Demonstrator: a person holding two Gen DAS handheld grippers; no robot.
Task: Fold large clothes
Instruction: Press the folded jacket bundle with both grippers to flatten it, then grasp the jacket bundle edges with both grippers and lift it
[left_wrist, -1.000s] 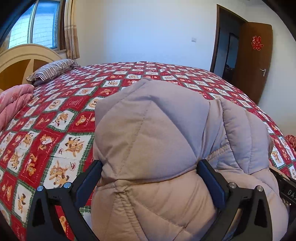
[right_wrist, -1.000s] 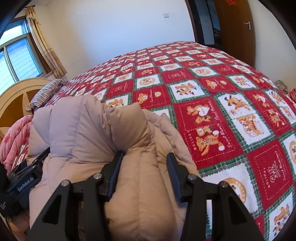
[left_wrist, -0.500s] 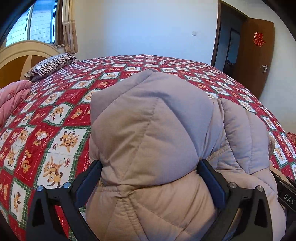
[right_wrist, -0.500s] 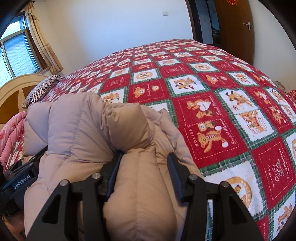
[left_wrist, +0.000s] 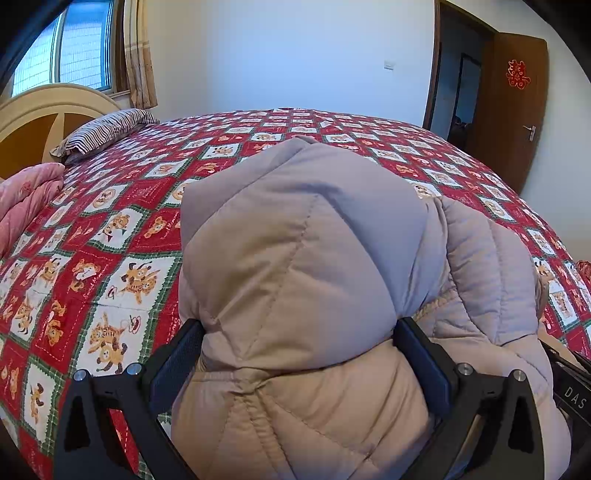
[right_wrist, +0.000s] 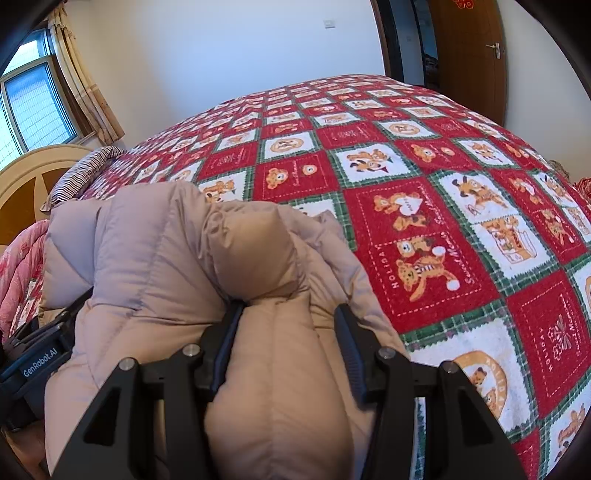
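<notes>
The puffy beige jacket (left_wrist: 303, 280) is bulging up over the near edge of the bed (left_wrist: 122, 229), and the slick padding is likely slipping free if either grip loosens (the bulk is springing back against the pads). The left gripper (left_wrist: 299, 365) is standing wide, clamping a thick fold; the right gripper (right_wrist: 286, 354) is pinching a narrower roll at roughly half opening.

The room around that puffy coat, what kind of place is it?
Most likely a home bedroom. A big bed fills it, spread with a red holiday-bear quilt; a striped pillow lies by the curved wooden headboard, and a curtained window sits behind.
</notes>
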